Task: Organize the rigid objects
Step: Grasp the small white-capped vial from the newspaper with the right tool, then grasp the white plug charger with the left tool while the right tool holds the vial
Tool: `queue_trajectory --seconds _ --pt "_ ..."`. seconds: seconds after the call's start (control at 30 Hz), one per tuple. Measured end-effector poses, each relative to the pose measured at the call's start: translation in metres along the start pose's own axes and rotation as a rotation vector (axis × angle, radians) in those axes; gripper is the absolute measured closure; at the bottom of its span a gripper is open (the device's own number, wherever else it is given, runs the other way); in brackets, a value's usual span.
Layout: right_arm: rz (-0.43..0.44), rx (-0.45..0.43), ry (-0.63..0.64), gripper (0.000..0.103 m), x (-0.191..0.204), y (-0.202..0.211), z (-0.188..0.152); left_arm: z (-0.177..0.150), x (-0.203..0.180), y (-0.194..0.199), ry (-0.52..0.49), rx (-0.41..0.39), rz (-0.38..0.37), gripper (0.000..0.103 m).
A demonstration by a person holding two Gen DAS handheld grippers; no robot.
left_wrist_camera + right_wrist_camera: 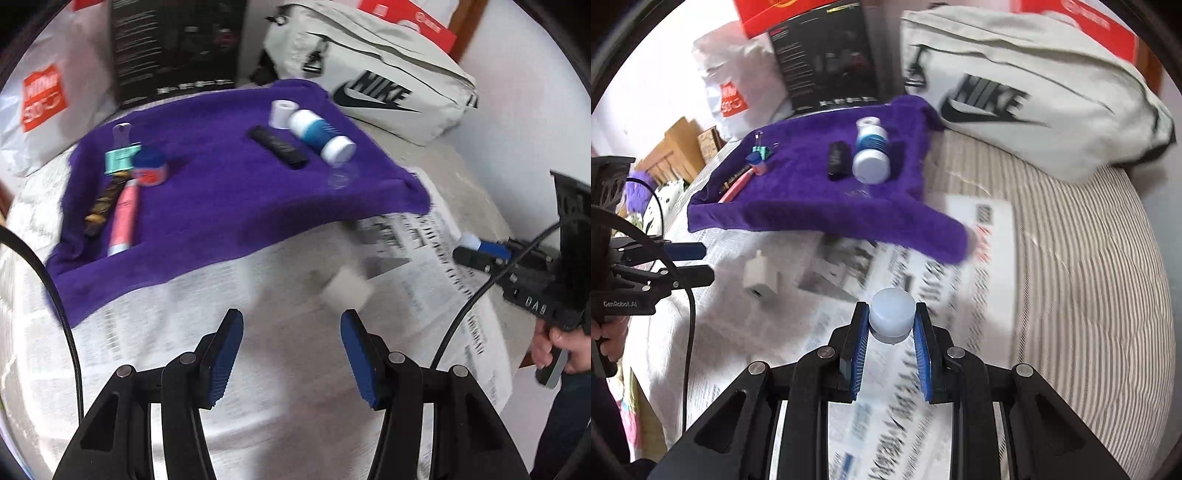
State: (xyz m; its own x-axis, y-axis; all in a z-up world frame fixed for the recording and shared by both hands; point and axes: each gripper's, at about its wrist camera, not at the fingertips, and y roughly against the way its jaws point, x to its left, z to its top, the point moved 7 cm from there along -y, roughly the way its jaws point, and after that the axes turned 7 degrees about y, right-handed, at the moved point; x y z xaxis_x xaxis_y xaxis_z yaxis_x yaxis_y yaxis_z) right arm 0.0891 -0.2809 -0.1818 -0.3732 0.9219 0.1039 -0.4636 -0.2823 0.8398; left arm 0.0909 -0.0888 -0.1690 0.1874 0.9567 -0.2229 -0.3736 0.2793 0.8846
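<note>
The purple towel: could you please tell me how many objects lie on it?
8: grey roll, blue-white bottle, black stick, clear cap, teal clip, blue-red jar, patterned stick, pink tube. Folds may hide more.

Black tool (891, 325), blue ribbed pads (225, 360), black cable (461, 314).

The pale grey bag (373, 70) at the back is showing "NIKE" in black letters above a swoosh. The body of the left gripper (689, 264), seen from the right wrist, is carrying "GenRobot.AI" in small light letters. Newspaper (229, 306) print and the black box (177, 44) text are blurring past reading.
</note>
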Motion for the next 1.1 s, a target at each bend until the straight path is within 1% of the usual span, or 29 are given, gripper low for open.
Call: queue_trajectory --seconds 0.1,0.23,0.43,0.5,0.57,0.67,0.8,0.87,0.93,0.97,1.1 --pt "-0.001 0.006 -0.004 0.079 -0.006 0.003 -0.009 0.007 -0.015 -0.008 -0.011 0.009 -0.001 0.050" --pt "0.015 0.006 -0.002 0.079 -0.007 0.005 -0.016 0.015 -0.024 -0.020 0.000 0.029 0.011 0.050" --pt "0.044 -0.002 -0.006 0.079 0.002 0.003 -0.018 0.018 -0.030 -0.042 0.003 0.078 0.057 0.049" --pt "0.055 0.001 -0.007 0.079 0.007 0.000 -0.019 0.017 -0.029 -0.048 -0.009 0.086 0.087 0.048" --pt "0.063 0.007 -0.005 0.079 0.011 -0.003 -0.021 0.015 -0.026 -0.049 -0.021 0.088 0.090 0.045" --pt "0.069 0.011 -0.005 0.079 0.015 -0.007 -0.023 0.010 -0.014 -0.046 -0.019 0.089 0.101 0.045" --pt "0.080 0.008 -0.011 0.079 0.018 -0.010 -0.022 0.003 0.004 -0.037 -0.033 0.079 0.137 0.045" --pt "0.082 0.010 -0.007 0.079 0.020 -0.011 -0.021 0.003 0.007 -0.035 -0.034 0.073 0.136 0.047" --pt "0.082 0.013 -0.002 0.079 0.022 -0.012 -0.019 0.004 0.003 -0.035 -0.058 0.061 0.128 0.047" --pt "0.082 0.014 -0.001 0.079 0.022 -0.012 -0.019 0.006 0.000 -0.035 -0.085 0.048 0.132 0.047" --pt "0.081 0.018 -0.001 0.079 0.023 -0.013 -0.020 0.012 -0.011 -0.042 -0.170 0.039 0.151 0.049"
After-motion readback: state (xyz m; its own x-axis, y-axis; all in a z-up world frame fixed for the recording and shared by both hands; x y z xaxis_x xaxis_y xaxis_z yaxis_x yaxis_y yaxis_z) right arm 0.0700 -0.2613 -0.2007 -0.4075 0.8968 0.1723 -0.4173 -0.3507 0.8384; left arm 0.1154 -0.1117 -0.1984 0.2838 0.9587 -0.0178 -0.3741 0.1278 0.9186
